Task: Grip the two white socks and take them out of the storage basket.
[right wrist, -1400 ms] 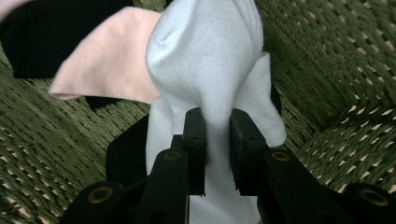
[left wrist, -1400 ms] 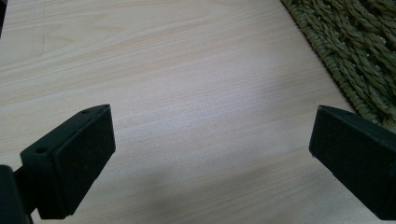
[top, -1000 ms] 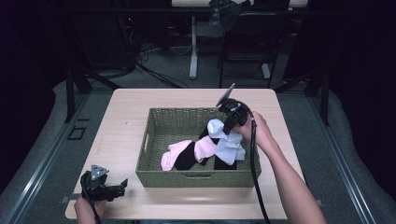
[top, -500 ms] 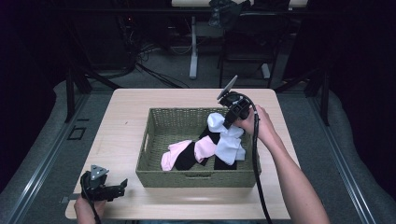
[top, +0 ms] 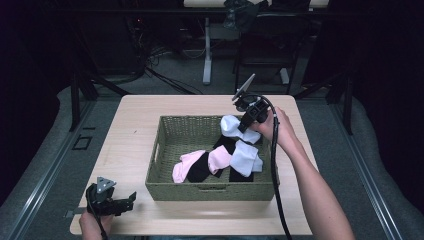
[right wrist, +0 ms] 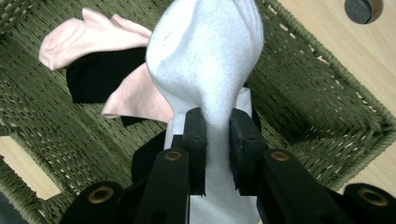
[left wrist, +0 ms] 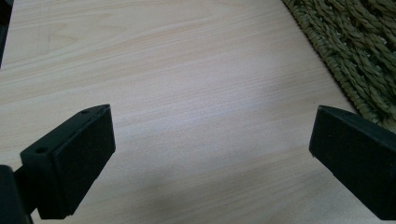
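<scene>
We see the table [top: 135,125] lit brightly from above amid dark surroundings; close jaws look soft, shadows faint.

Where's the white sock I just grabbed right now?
In the high view the white sock hangs from the right gripper over the basket's far right corner, above the pink socks; the right gripper view shows the jaws pinching it.

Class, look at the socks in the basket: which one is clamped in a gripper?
The white sock, pinched between the right gripper jaws above the basket. The pink and black socks lie loose inside.
</scene>
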`<state>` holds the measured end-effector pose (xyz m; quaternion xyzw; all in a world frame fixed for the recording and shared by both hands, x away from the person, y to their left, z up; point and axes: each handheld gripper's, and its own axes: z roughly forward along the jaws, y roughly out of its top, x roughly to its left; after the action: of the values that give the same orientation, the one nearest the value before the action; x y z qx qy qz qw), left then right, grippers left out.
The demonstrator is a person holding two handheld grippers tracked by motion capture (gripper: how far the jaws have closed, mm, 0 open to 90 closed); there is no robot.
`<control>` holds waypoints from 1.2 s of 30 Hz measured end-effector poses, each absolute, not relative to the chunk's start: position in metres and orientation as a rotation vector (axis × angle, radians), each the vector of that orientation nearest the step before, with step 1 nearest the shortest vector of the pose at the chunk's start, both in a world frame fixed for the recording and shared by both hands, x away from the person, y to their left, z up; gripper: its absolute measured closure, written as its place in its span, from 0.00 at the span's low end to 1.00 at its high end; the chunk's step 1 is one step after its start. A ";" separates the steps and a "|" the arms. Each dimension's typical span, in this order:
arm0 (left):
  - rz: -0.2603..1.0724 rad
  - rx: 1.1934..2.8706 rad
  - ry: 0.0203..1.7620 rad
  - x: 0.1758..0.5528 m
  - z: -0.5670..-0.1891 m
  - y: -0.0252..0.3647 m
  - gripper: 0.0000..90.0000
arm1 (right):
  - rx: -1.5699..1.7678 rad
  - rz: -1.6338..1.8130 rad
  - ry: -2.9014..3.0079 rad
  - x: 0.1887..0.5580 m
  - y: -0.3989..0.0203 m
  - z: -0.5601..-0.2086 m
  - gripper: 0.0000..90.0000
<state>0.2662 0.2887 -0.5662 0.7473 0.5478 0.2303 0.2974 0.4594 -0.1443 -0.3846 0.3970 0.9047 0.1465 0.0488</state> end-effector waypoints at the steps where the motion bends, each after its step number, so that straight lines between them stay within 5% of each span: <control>1: 0.613 1.987 1.455 0.266 -0.566 0.289 0.00 | 1.203 0.440 2.759 0.460 -0.145 -0.383 0.87; 18: 0.614 1.987 1.453 0.265 -0.566 0.289 0.00 | 1.219 0.511 2.682 0.452 -0.167 -0.346 0.87; 36: 0.614 1.983 1.455 0.266 -0.566 0.289 0.00 | 1.372 0.494 2.553 0.447 -0.237 -0.337 0.87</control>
<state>0.2658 0.2885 -0.5660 0.7467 0.5477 0.2311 0.2986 0.4473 -0.2374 -0.3369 0.4643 0.8640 0.1670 0.1007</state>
